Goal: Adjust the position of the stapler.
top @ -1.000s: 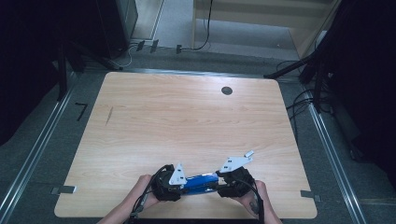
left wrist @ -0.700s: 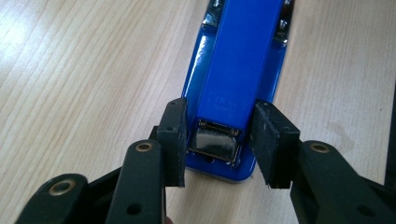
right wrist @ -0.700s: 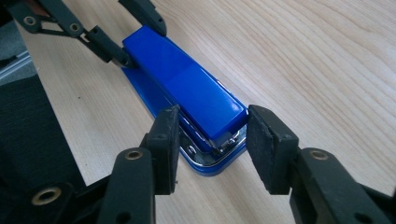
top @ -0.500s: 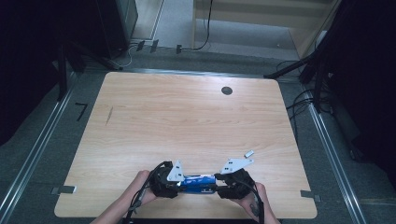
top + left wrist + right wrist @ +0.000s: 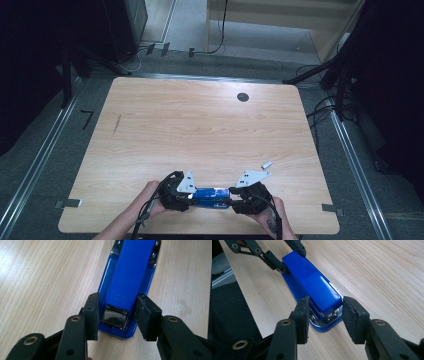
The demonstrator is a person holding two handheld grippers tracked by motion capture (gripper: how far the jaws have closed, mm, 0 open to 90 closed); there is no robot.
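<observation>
Wooden counter (image 5: pixel 200 130), pale grain, dark round grommet (image 5: pixel 243 97) at far side | blue stapler (image 5: pixel 212 196) flat near front edge | left gripper (image 5: pixel 116 320) released, jaws straddling one stapler end | right gripper (image 5: pixel 324 315) released astride the other end | grey floor (image 5: pixel 350 165) around counter

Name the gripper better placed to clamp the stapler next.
Left, narrowly. The left gripper has one pad already against the stapler at its hinge end, the other pad close. The right gripper brackets the opposite end with gaps on both sides.
</observation>
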